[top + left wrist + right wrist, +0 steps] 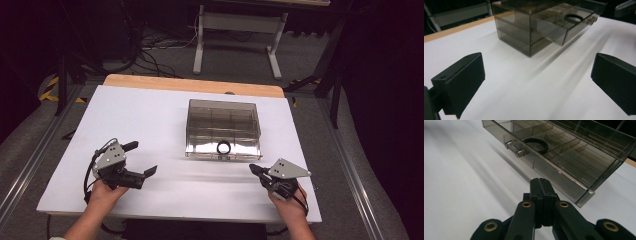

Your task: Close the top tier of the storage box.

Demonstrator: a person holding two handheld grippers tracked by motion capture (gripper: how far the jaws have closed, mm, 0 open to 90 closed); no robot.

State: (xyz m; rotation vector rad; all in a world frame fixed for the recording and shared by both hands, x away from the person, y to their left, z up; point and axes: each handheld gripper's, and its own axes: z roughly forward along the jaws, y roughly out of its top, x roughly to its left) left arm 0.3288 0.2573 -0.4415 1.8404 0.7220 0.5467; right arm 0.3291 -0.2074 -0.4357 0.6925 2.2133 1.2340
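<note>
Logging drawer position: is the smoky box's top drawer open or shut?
Open: the top drawer juts past the box front, exposing the black ring inside.

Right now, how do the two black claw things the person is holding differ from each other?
The left gripper has its jaws spread wide apart, while the right gripper has its jaws pressed together. The left gripper sits farther from the smoky plastic drawer box; the right gripper's tip lies close to the box's pulled-out drawer. Both are empty, hand-held, and rest low over the white table.
</note>
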